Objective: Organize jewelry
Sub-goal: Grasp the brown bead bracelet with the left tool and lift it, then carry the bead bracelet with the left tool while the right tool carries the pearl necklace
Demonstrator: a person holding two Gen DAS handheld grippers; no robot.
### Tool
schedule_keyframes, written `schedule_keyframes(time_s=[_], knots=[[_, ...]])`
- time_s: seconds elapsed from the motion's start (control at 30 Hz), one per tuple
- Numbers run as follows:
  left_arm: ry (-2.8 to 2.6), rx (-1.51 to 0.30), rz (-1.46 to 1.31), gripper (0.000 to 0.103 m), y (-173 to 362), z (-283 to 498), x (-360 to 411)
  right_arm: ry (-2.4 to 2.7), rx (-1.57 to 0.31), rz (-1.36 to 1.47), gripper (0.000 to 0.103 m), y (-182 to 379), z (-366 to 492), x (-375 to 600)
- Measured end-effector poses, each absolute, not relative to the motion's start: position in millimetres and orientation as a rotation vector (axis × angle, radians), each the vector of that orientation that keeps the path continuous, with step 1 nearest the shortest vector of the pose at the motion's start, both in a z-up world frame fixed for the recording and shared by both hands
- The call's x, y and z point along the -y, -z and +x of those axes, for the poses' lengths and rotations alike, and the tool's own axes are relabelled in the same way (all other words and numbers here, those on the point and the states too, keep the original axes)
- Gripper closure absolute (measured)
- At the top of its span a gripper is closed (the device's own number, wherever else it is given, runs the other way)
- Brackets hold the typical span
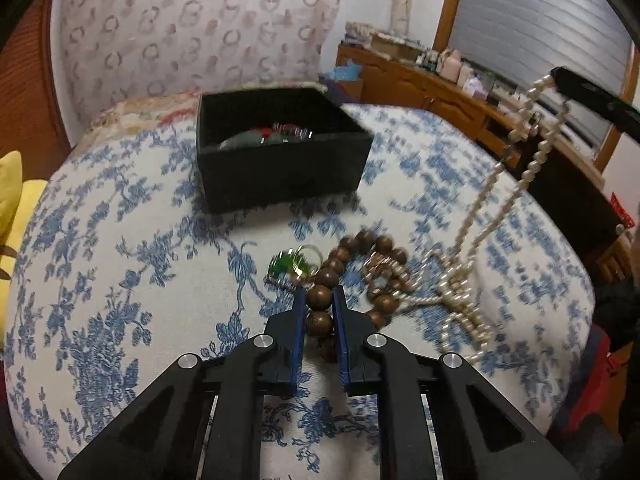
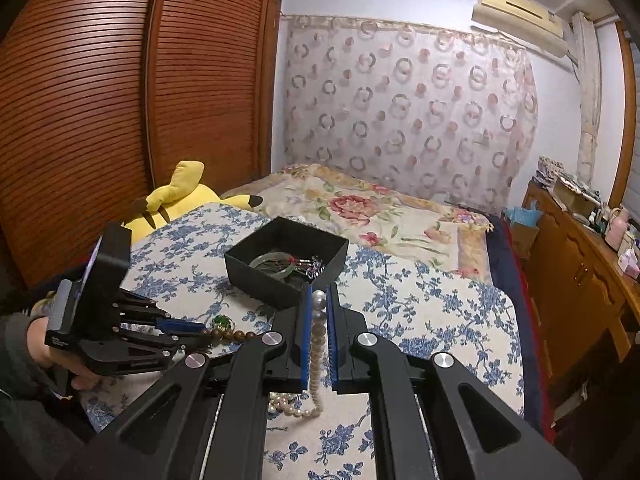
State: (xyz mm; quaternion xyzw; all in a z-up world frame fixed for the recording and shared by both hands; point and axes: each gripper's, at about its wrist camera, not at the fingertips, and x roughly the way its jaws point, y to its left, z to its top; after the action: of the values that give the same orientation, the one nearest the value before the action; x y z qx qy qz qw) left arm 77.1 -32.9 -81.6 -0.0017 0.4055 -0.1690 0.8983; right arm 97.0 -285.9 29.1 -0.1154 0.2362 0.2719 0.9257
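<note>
Jewelry lies on blue-floral cloth [image 1: 120, 280], nearest pieces right at the grippers. Wooden bead bracelet [image 1: 352, 268]: two beads sit btwn pads of left gripper [image 1: 320, 300], jaws nearly closed & pinching them; rest of the loop trails ahead on the cloth. Beads brown, round, glossy. Pearl necklace [image 2: 318, 344]: strand runs up btwn pads of right gripper [image 2: 319, 292], jaws clamped on it, silver ball at the tips; the rest hangs down to a heap on the cloth. Green-stone ring [image 1: 296, 262] lies just left of the bracelet. Farther back, black box [image 1: 280, 184], open top, holds pale green bangle [image 2: 272, 264] + other bits, too blurred to name.
</note>
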Motion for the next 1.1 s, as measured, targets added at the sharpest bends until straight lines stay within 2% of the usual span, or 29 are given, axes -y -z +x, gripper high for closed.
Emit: schedule_keyframes(time_s=[0.53, 1.1], knots=[[0.399, -0.645, -0.016, 0.091, -5.3, 72.6, 33.6, -0.572, -0.405, -0.235, 0.095, -61.9, 99.9, 276.2], [0.381, -0.517, -0.023, 0.091, -66.1, 80.8, 21.3, -0.563, -0.384, -0.213, 0.095, -69.5, 109.8, 274.2]])
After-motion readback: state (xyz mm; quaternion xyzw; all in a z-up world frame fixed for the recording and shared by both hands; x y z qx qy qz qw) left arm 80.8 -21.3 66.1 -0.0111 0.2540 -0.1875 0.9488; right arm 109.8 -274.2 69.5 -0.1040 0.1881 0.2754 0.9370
